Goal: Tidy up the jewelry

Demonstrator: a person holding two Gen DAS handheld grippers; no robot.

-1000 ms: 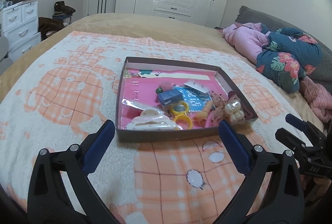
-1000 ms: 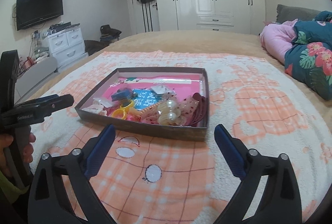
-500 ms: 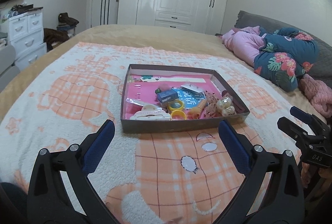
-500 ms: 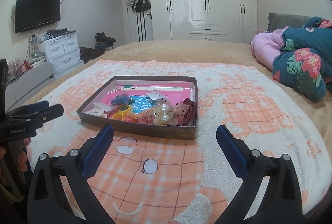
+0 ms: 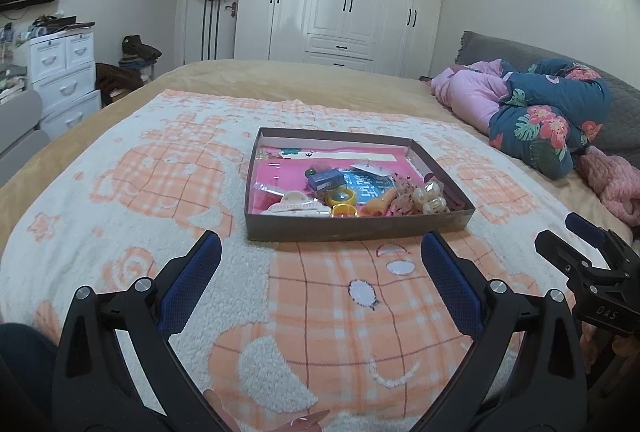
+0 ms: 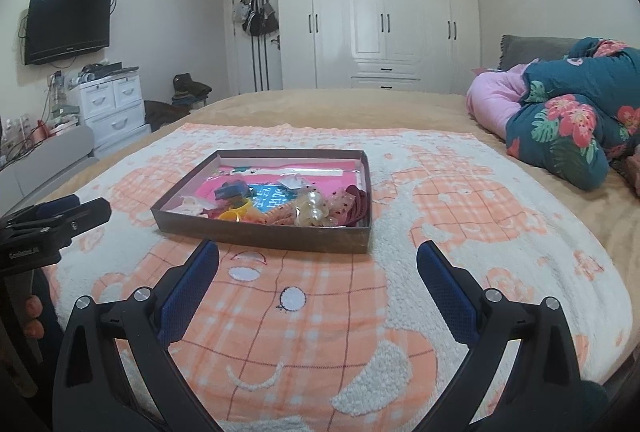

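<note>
A shallow rectangular brown cardboard tray (image 5: 356, 228) with a pink lining is seen lying flat on the orange-and-white checked fleece blanket (image 5: 160, 183) that covers the bed. Small trinkets are heaped in its near half: two yellow plastic rings (image 5: 342, 202), a small blue box (image 5: 326, 180), an orange spiral hair tie (image 5: 378, 205), a cluster of pale pearly beads (image 5: 430, 197), a white hair claw (image 5: 294, 203) and a dark red band (image 6: 357, 203) against the right wall. The far half of the tray is mostly bare pink lining. In the left wrist view the tray's longer sides are set across the picture, and its short sides run away towards the white wardrobe (image 6: 380, 19).

The tray is placed ahead of both pairs of tongs, well apart from them and touched by neither. The left tongs (image 5: 320, 268) are held wide apart with nothing between their blue pads, low over the blanket. The right tongs (image 6: 318, 266) are likewise spread and empty, with the tray slightly left of their centre line.
</note>
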